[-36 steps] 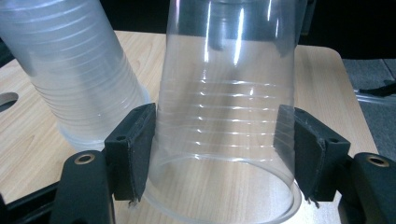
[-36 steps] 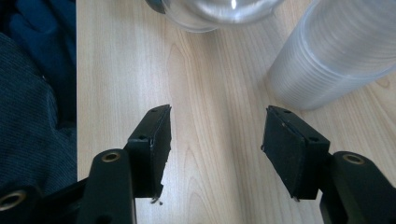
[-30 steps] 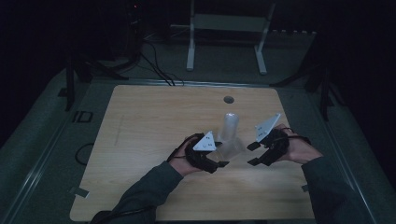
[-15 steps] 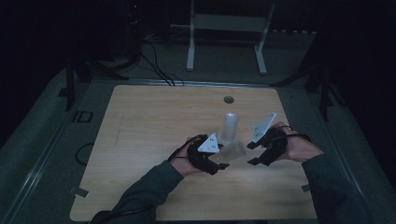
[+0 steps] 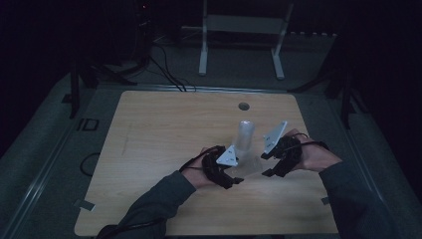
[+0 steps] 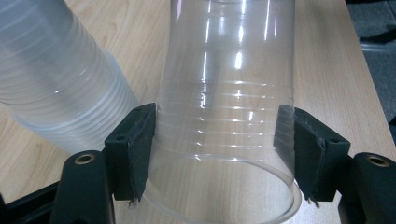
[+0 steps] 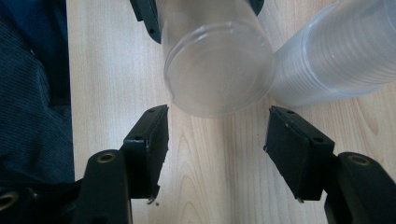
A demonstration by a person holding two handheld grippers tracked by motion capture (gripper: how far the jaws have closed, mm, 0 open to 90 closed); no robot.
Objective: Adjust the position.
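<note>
A clear plastic cup (image 6: 224, 116) lies tilted near the table's middle, and my left gripper (image 6: 224, 154) is shut on it just above its rim. In the high view this cup (image 5: 251, 165) lies between the left gripper (image 5: 238, 175) and the right gripper (image 5: 265, 164). My right gripper (image 7: 217, 135) faces the cup's (image 7: 217, 70) base. Its jaws have just been opening and stand apart with nothing between them, the base lying just past their tips. A tall stack of clear cups (image 5: 245, 135) stands right behind, touching or nearly touching the held cup.
The wooden table (image 5: 149, 149) has a small round hole (image 5: 244, 106) near its far edge. A metal stand (image 5: 244, 30) and cables sit on the floor beyond. A dark sleeve (image 7: 32, 93) lies at the left of the right gripper view.
The right gripper's grey plate has edged slightly left, toward the cup. The left gripper, the held cup and the stack have stayed put.
</note>
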